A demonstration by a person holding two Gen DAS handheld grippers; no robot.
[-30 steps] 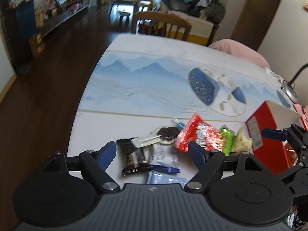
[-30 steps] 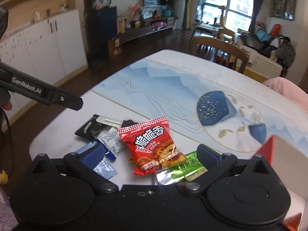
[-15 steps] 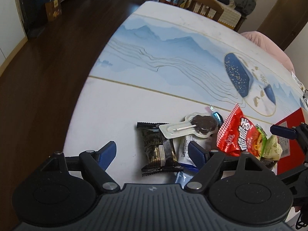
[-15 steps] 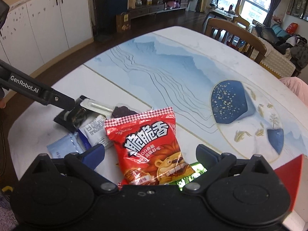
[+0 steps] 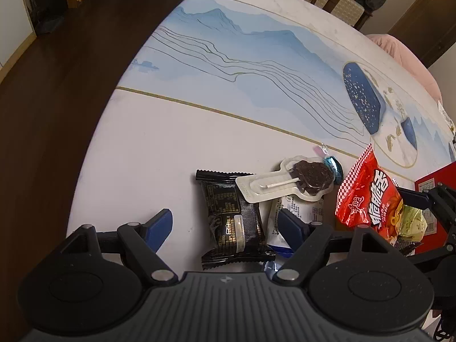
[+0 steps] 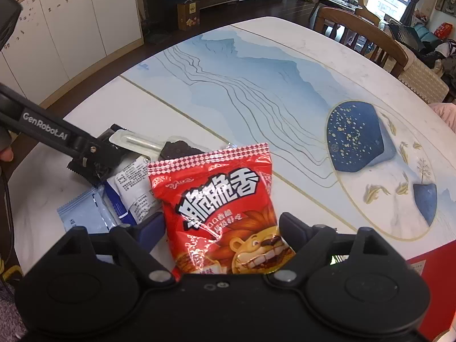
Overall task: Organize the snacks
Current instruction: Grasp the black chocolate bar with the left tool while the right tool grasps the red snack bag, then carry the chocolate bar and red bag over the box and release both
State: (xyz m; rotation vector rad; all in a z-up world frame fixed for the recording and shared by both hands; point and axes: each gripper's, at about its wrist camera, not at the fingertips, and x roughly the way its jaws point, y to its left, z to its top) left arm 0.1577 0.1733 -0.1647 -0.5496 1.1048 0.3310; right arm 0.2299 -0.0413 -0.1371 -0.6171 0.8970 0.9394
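Painted blue mountains cover the surface (image 5: 228, 65), with the snacks heaped at its near edge, low in both frames. Left tongs (image 5: 225, 225) gape, released, around the black packet (image 5: 233, 219); right tongs (image 6: 222, 228), also released, straddle the red crisp bag (image 6: 216, 199). Closing on the slick, puffy bag could squirt it sideways, or crush the crisps; the lollipop pack (image 5: 293, 181) overlapping the black packet may get dragged along.

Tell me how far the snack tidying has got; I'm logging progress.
Barely begun. Nothing visibly packed in the red box. In hand: open left gripper straddles the black packet; open right gripper straddles the red bag. Left: lollipop, other packets.
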